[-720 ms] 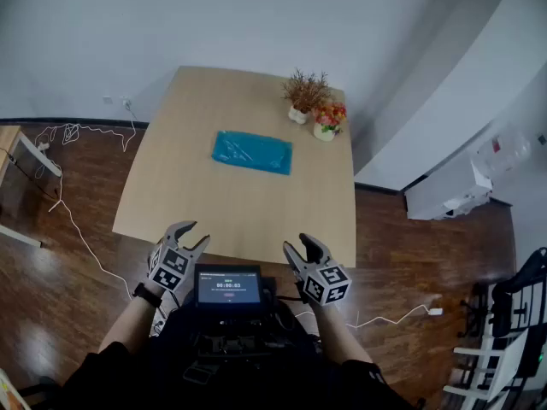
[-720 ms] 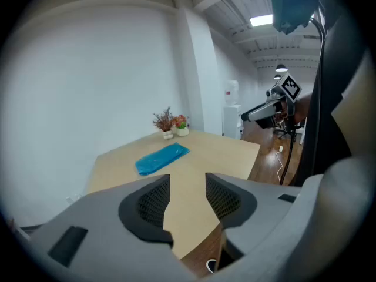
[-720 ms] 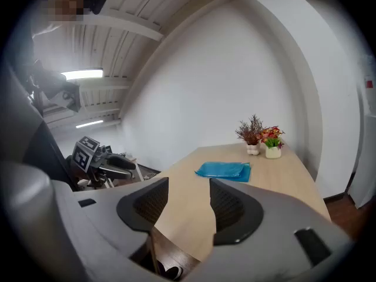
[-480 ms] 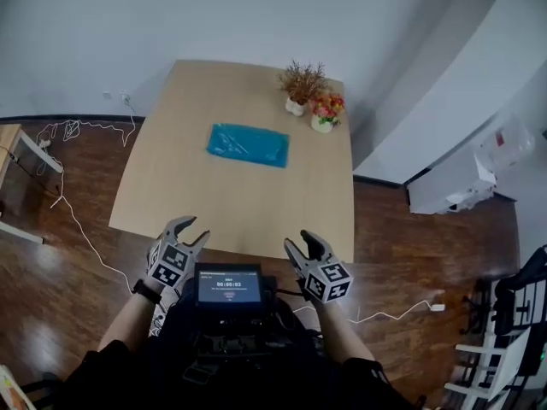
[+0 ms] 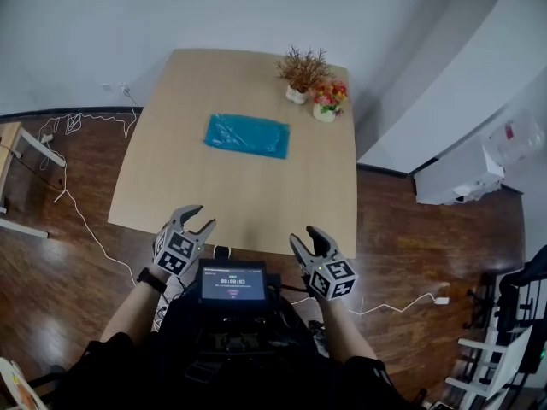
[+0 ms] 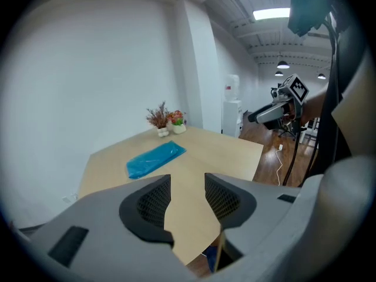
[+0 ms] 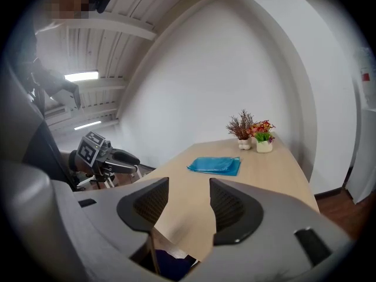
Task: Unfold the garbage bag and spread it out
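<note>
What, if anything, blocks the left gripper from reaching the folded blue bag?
Likely yes: the left gripper, jaws open and empty, sits at the table's near edge, with only bare tabletop between it and the blue bag. The potted plants stand aside.

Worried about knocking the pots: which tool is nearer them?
Right. The right tool is at the near edge of the table, roughly in line with the far-right pots; left tool, same edge, is farther left.

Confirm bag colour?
Blue, a teal shade: the bag lies folded on the table. Best seen in the head view.
</note>
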A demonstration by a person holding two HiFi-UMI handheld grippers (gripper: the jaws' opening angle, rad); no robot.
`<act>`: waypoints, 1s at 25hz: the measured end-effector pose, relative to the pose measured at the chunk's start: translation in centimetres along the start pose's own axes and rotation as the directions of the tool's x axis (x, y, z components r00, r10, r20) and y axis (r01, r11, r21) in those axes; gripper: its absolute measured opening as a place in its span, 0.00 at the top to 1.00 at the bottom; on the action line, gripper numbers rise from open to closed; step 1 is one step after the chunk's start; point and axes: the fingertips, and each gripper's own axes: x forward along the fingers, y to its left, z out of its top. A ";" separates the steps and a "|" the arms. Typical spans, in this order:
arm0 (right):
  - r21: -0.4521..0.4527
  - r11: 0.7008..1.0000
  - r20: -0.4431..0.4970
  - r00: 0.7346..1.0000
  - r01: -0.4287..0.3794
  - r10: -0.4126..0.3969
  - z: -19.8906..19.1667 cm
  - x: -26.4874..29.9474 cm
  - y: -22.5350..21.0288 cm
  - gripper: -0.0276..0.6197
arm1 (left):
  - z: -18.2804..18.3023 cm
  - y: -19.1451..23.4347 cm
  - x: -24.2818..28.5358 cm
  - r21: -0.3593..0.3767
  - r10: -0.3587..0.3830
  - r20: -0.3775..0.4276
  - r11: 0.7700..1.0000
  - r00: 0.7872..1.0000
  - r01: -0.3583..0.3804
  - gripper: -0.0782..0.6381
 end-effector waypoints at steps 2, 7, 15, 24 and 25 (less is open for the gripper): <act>0.004 1.000 -0.002 1.000 0.007 -0.007 0.2 0.6 -0.4 0.61 | 0.5 0.4 0.9 0.012 -0.011 0.005 1.000 1.000 0.011 0.62; -0.001 0.999 0.004 0.999 0.038 -0.038 2.3 2.8 -1.6 0.61 | 1.3 3.0 3.6 0.025 -0.032 0.015 0.999 0.999 0.032 0.62; -0.025 0.994 0.014 0.994 0.106 -0.105 7.1 9.1 -3.7 0.61 | 4.0 8.8 8.8 0.068 -0.105 0.038 0.992 0.994 0.103 0.62; -0.051 0.985 0.047 0.985 0.167 -0.165 12.6 16.2 -6.0 0.61 | 6.2 12.3 15.2 0.142 -0.210 0.012 0.968 0.978 0.207 0.60; -0.062 0.984 0.041 0.985 0.168 -0.166 12.9 16.7 -6.3 0.61 | 6.4 12.4 15.8 0.146 -0.216 0.008 0.966 0.976 0.213 0.59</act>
